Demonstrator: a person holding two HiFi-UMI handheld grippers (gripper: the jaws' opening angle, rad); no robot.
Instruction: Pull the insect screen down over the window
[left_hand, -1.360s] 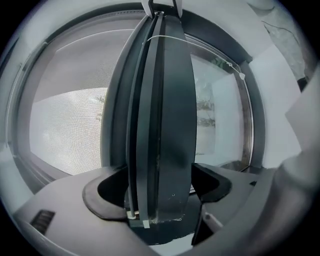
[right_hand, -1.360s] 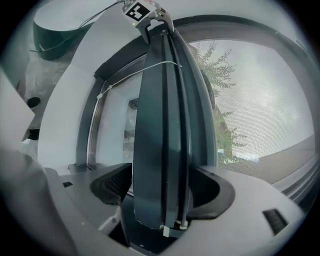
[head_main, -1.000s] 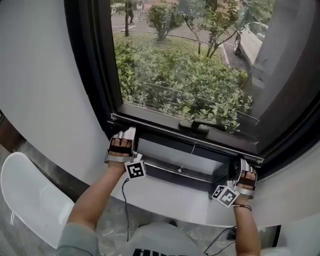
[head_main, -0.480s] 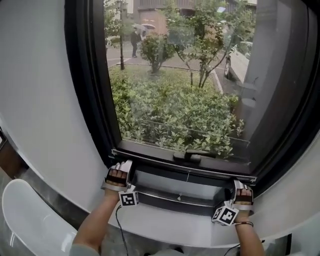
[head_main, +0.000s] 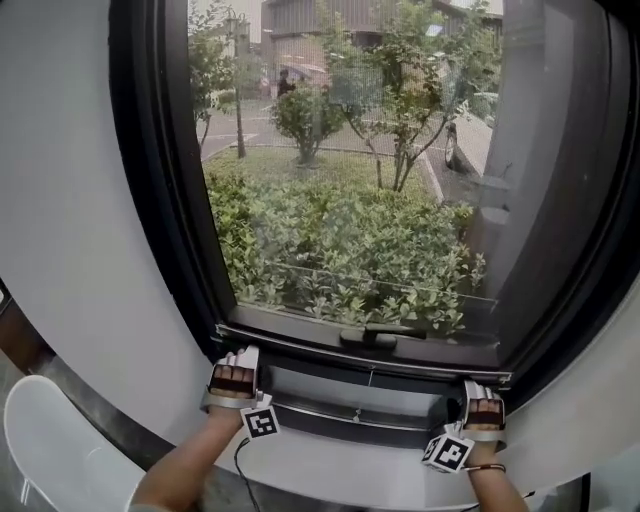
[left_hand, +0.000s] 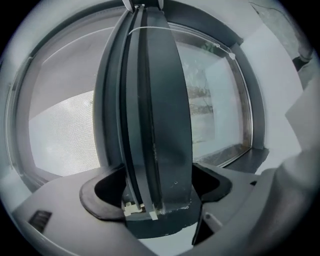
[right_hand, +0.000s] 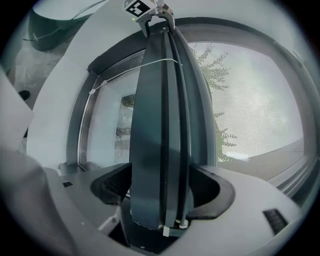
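Note:
The insect screen's mesh (head_main: 350, 190) covers the window down to its dark bottom bar (head_main: 370, 340), which lies just above the sill's dark rail (head_main: 350, 412). My left gripper (head_main: 237, 378) grips the bar's left end and my right gripper (head_main: 484, 410) its right end. In the left gripper view the bar (left_hand: 155, 125) stands upright between the jaws of my left gripper (left_hand: 157, 192), with mesh (left_hand: 65, 130) to its left. In the right gripper view the bar (right_hand: 165, 130) fills my right gripper (right_hand: 164, 190), with mesh (right_hand: 250, 110) to its right.
A thick black window frame (head_main: 160, 180) surrounds the opening, set in white walls (head_main: 70, 200). A white curved sill (head_main: 340, 470) runs under the grippers. A white rounded object (head_main: 50, 440) sits low at the left. Shrubs and a parked car lie outside.
The head view has tilted upward, showing more of the window. The bottom bar and both grippers now sit lower in the picture, close to the sill. Both grippers keep their hold.

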